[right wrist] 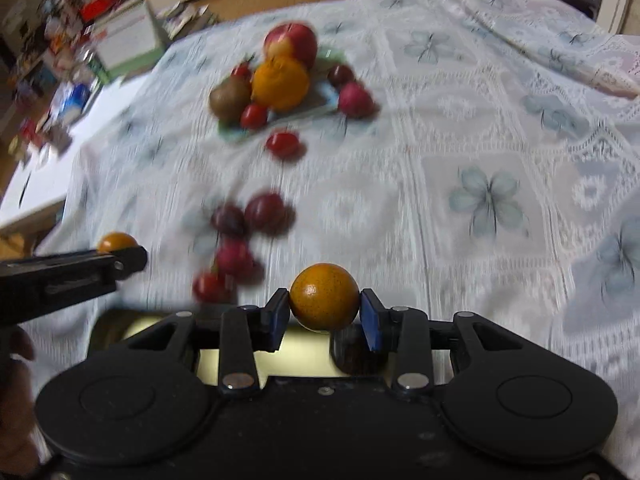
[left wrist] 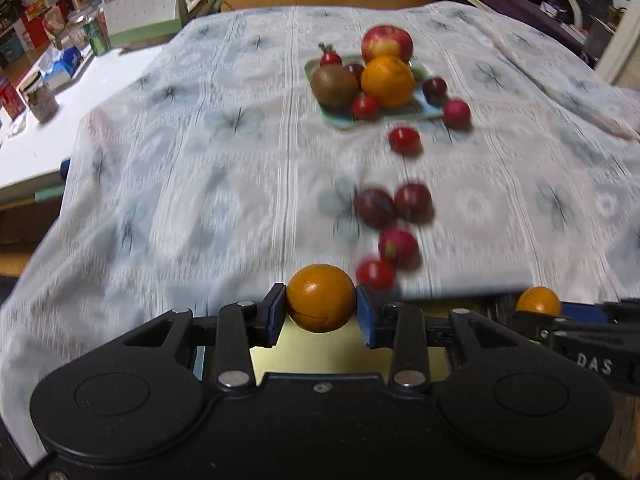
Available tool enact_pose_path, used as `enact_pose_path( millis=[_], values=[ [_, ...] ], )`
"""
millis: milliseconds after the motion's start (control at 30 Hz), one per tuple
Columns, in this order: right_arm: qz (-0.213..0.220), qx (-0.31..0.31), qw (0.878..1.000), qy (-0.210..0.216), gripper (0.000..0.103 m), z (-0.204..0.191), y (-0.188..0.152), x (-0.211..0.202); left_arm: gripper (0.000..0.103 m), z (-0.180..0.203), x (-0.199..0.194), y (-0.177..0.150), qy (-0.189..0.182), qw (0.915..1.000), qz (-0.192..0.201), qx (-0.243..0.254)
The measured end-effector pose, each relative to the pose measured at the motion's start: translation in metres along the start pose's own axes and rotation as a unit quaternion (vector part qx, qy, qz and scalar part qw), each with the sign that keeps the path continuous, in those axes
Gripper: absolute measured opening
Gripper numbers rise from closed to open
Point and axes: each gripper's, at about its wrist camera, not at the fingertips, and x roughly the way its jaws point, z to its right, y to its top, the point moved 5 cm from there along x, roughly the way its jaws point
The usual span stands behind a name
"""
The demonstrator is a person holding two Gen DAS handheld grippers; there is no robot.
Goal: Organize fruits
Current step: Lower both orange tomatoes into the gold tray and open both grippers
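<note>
Both units are clamping small orange fruits, left hand-held gripper point(left wrist: 321, 305) on one orange ball point(left wrist: 321, 303), right hand-held gripper point(right wrist: 325, 307) on another point(right wrist: 325, 301), so carrying them low to the blurry, probably crowded green tray point(left wrist: 416, 114) is advisable.

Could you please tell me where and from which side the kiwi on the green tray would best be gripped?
Probably grip the kiwi across its round middle, coming from above and from its open left side: the large orange crowds its right, and a cherry tomato sits at its front right.
</note>
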Motion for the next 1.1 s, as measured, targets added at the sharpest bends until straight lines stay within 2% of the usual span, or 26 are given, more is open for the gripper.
enact_pose_path(
  millis=[200,333,633,933,1100],
  values=[
    [-0.043,-0.021,0.999,0.011,0.039,-0.004,-0.052,-0.002,0.045,-0.013,-0.01,-0.045,0.016,0.9998,0.007,-0.011],
    [-0.067,-0.037,0.997,0.008,0.039,-0.014,-0.075,0.004,0.045,-0.019,-0.01,-0.062,0.011,0.9997,0.003,-0.022],
    [-0.091,-0.048,0.995,0.005,0.039,-0.021,-0.086,0.013,0.046,-0.027,-0.001,-0.068,0.025,0.999,-0.011,-0.035],
    [-0.076,-0.045,0.996,-0.006,0.042,-0.018,-0.079,0.007,0.046,-0.023,-0.003,-0.069,0.016,0.9994,-0.013,-0.027],
    [-0.092,-0.04,0.995,-0.006,0.042,-0.017,-0.081,0.014,0.046,-0.024,-0.002,-0.072,0.015,0.9992,-0.02,-0.03]
  ],
)
